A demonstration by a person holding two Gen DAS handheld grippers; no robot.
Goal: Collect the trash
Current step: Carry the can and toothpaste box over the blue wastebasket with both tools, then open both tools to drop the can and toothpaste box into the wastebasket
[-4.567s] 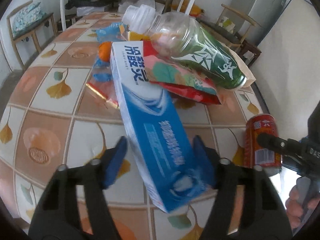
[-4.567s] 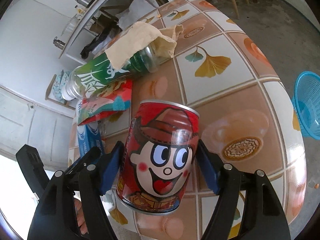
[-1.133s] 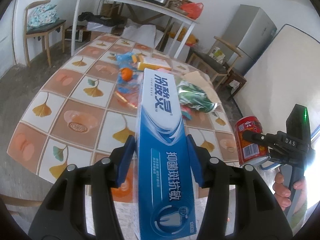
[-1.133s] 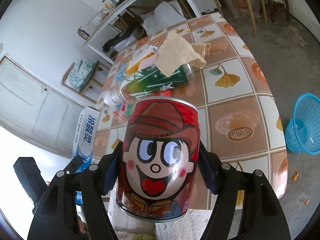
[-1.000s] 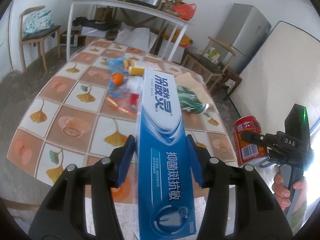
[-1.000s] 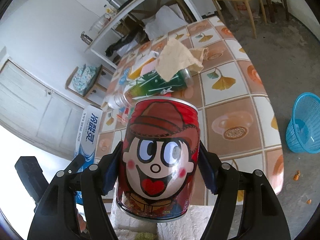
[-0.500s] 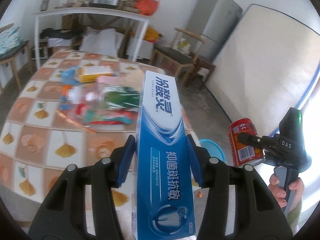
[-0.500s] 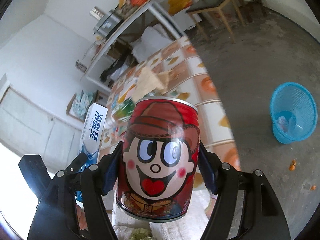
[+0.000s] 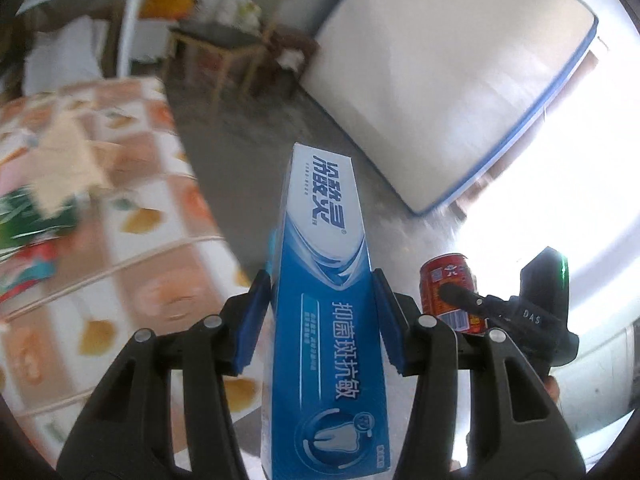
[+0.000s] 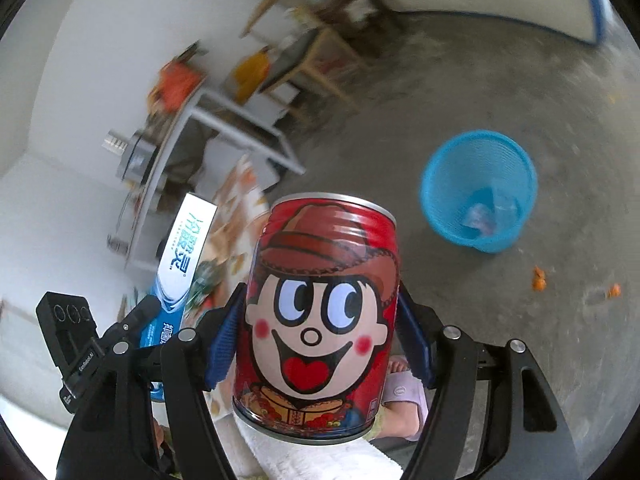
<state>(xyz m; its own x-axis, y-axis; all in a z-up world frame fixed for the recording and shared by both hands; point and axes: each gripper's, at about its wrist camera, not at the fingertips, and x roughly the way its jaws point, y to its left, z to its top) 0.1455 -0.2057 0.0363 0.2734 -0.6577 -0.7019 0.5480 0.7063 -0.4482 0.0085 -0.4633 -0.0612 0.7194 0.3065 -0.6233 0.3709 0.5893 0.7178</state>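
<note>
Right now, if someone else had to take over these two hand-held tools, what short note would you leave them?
Left tool: shut on the long blue-and-white toothpaste box.
Right tool: shut on the red cartoon-face drink can.
Both are off the tiled table; the blue mesh bin stands on the floor with something in it.
Left: drop both in, then fetch the green bottle and wrappers on the table.

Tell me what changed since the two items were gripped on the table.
Both tools swung away from the tiled table toward the floor; the blue basket now lies ahead. The left tool still clamps the toothpaste box, the right tool still clamps the red can.
</note>
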